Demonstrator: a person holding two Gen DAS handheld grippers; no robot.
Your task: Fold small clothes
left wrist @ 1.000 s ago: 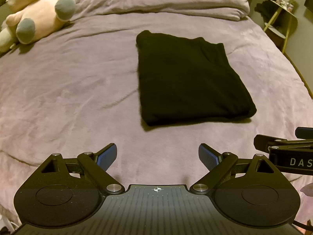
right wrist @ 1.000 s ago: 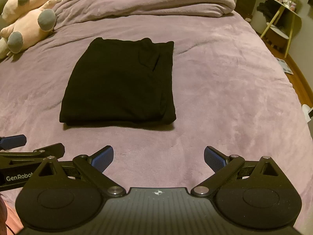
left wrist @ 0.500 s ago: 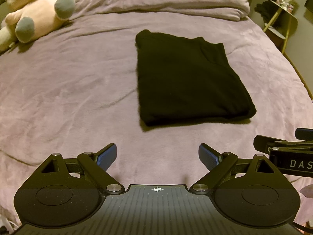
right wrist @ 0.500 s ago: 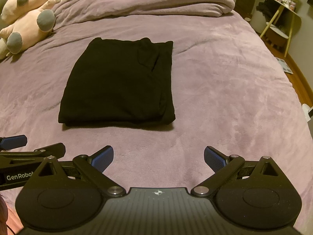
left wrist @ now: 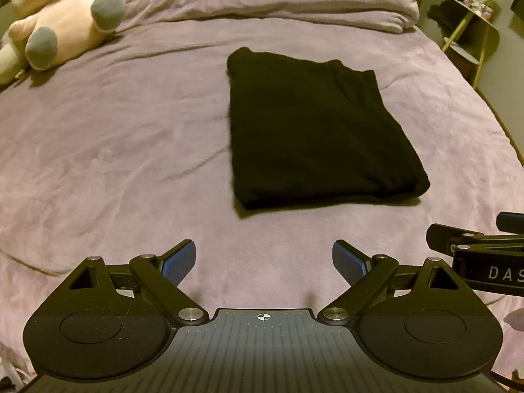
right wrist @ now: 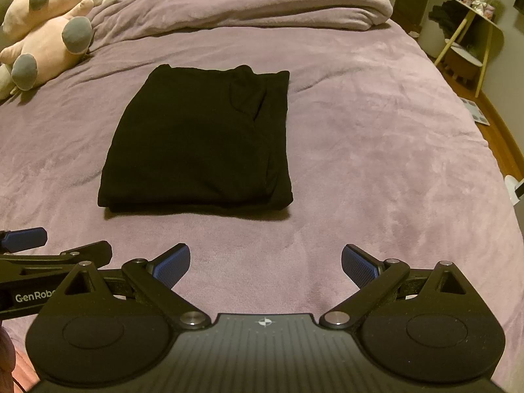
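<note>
A bed (left wrist: 114, 137) with a purple blanket carries a folded black garment (left wrist: 314, 131) lying flat at its middle, with a pink plush toy (right wrist: 49, 36) near the pillows. The left gripper (left wrist: 263, 263) and right gripper (right wrist: 265, 262) hover short of the garment, both spread wide and empty.

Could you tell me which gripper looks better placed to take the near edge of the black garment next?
Probably the left gripper: the black garment lies nearly straight ahead of its open jaws.
</note>
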